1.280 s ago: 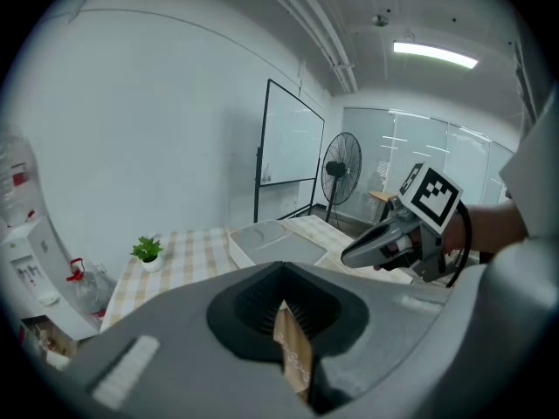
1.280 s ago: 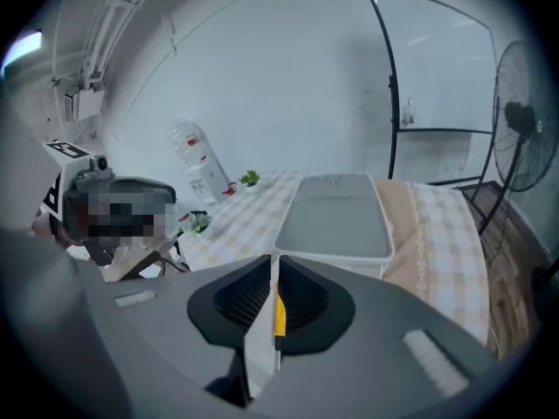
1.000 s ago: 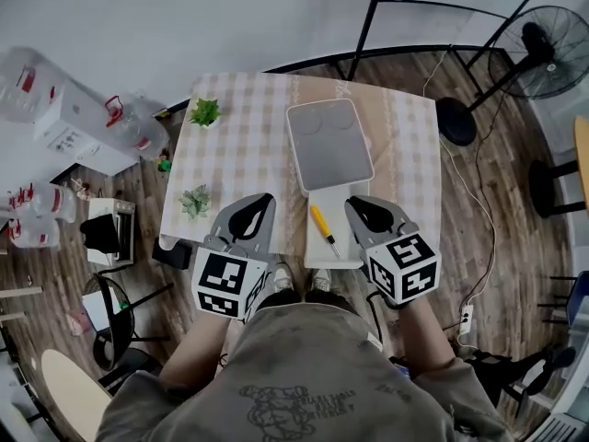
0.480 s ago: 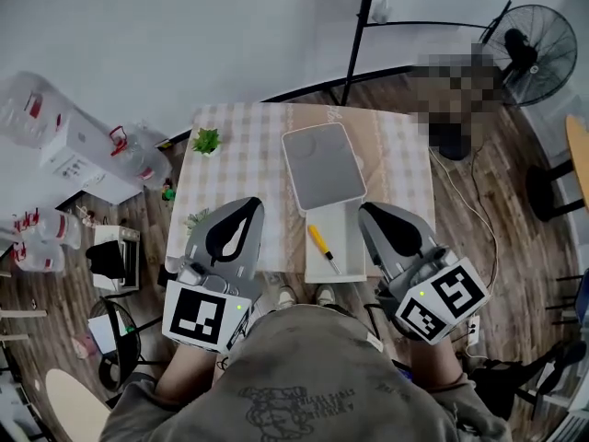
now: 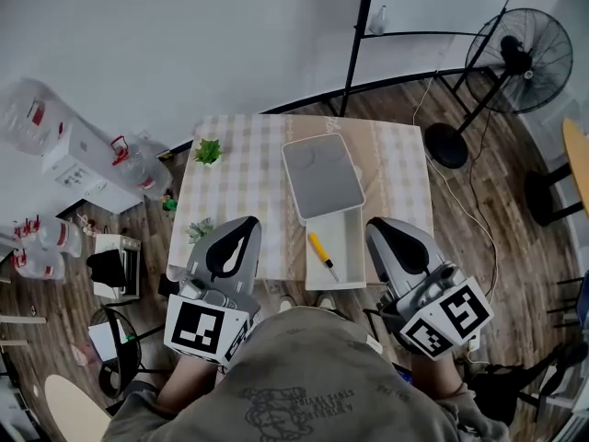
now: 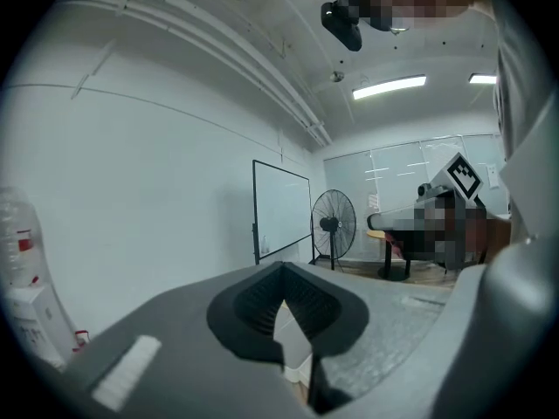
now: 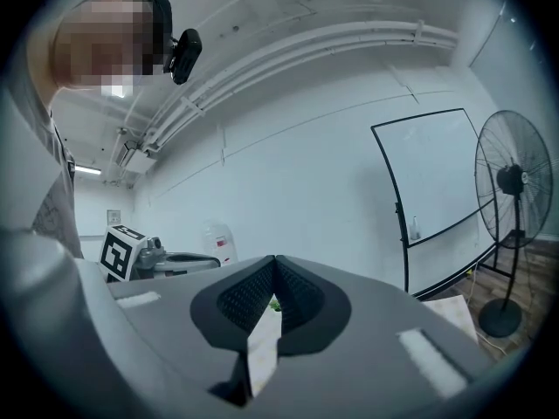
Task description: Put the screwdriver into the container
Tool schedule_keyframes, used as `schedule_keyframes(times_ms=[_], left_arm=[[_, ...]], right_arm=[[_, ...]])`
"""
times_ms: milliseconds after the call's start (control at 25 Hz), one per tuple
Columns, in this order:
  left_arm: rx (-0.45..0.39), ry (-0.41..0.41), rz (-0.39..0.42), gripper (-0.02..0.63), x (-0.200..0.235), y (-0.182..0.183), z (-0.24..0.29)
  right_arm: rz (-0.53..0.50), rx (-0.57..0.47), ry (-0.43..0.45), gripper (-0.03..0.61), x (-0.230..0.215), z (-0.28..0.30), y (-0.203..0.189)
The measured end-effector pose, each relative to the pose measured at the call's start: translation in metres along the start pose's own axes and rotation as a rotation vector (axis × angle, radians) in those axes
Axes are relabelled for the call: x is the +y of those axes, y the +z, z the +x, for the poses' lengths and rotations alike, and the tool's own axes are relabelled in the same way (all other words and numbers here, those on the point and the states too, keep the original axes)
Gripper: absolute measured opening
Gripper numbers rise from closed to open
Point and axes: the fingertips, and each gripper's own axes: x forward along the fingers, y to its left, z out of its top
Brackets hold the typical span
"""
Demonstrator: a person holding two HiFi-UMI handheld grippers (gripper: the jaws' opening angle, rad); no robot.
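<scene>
Looking down, you see the big table with its checked cloth. On it lies the grey lid. It meets the far end of the white container, but it's hard to tell if it rests on the rim or just beside it. The container sits right at the near edge of the table, close to you.

Your left tongs hang by the near edge, left of the container. Your right tongs hang on its right side. Both tongs are pinched together at the tips, and nothing is between them.

A little green plant stands just beside your left tongs.

The screwdriver, with its yellow handle, looks like it lies inside the container, on the left part of the floor. So the job looks done.

What could go wrong now? The container is so near the edge that a bump from either tongs could push it off, and the screwdriver would spill out. A swing of your left tongs could also knock the plant over.
</scene>
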Motion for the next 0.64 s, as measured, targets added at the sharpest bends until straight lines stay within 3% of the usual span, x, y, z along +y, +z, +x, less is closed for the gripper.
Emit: schedule_keyframes(times_ms=[640], left_arm=[[-0.005,0.001,-0.007,0.0,0.011,-0.002,-0.005]], right_arm=[[-0.023,0.046,-0.015,0.026,0.007,0.01,-0.012]])
